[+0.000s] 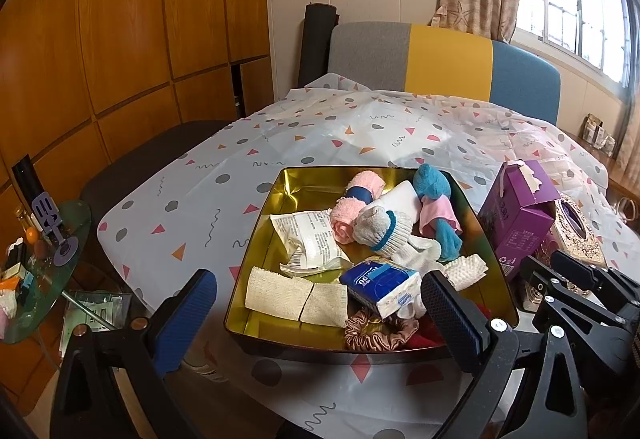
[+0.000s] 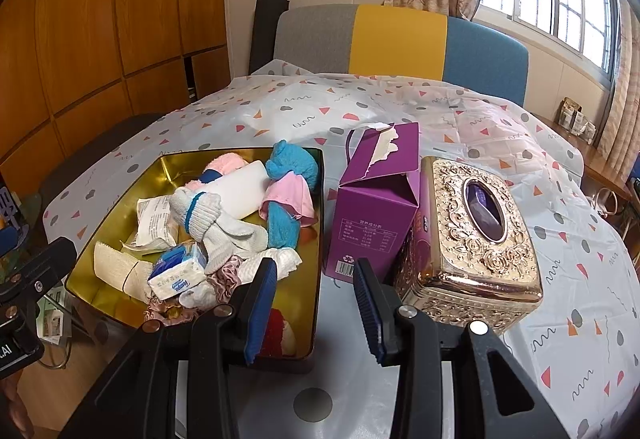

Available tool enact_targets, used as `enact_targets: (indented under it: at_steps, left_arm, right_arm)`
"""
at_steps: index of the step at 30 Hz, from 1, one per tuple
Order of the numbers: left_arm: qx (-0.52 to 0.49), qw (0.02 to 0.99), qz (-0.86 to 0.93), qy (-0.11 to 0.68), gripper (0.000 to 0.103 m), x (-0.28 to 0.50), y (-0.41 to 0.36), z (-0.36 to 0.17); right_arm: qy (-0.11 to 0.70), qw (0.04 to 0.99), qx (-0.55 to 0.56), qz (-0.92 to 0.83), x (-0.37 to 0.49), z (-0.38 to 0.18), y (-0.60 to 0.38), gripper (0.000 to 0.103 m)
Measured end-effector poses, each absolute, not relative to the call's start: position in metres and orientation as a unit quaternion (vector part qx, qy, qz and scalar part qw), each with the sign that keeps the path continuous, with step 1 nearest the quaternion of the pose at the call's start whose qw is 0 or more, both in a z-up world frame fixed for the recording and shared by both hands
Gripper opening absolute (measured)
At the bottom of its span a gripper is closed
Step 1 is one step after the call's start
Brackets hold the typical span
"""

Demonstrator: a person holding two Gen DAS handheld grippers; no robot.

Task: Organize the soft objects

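A gold tin tray [image 1: 304,191] [image 2: 176,167] on the patterned tablecloth holds several soft things. Among them are a pink towel roll [image 1: 356,199], a blue sock [image 1: 432,187] [image 2: 292,167] and a white knit glove [image 1: 384,231] [image 2: 212,223]. A blue-and-white tissue pack [image 1: 384,285] [image 2: 180,275], folded beige cloths [image 1: 296,295] and a pink satin scrunchie [image 1: 376,335] [image 2: 224,279] lie at its near end. My left gripper [image 1: 320,319] stands wide open at the tray's near rim, gripping nothing. My right gripper [image 2: 314,303] is open just right of the tray, with bare cloth between its fingers.
A purple carton [image 2: 376,199] [image 1: 516,215] and an ornate gold tissue box [image 2: 480,235] stand right of the tray. A grey, yellow and blue chair back [image 1: 440,59] is at the table's far edge. A cluttered glass side table [image 1: 48,259] sits low at the left.
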State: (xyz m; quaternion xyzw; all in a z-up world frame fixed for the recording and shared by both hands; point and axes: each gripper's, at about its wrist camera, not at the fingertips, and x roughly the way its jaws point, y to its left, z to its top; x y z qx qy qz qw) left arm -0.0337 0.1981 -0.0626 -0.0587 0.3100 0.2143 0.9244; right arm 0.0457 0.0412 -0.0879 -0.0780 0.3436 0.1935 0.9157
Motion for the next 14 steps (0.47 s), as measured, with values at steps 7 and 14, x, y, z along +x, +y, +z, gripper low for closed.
enact_targets:
  at_steps: [7, 14]
  left_arm:
    - [-0.066, 0.925, 0.209, 0.312, 0.103, -0.0339, 0.2005, -0.0633]
    - [-0.072, 0.925, 0.207, 0.311, 0.102, -0.0334, 0.2045, -0.0658]
  right_arm:
    - [0.345, 0.915, -0.078, 0.192, 0.0452, -0.0886, 0.0408, 0.039]
    - [0.342, 0.918, -0.075, 0.188, 0.0445, -0.0865, 0.0359, 0.039]
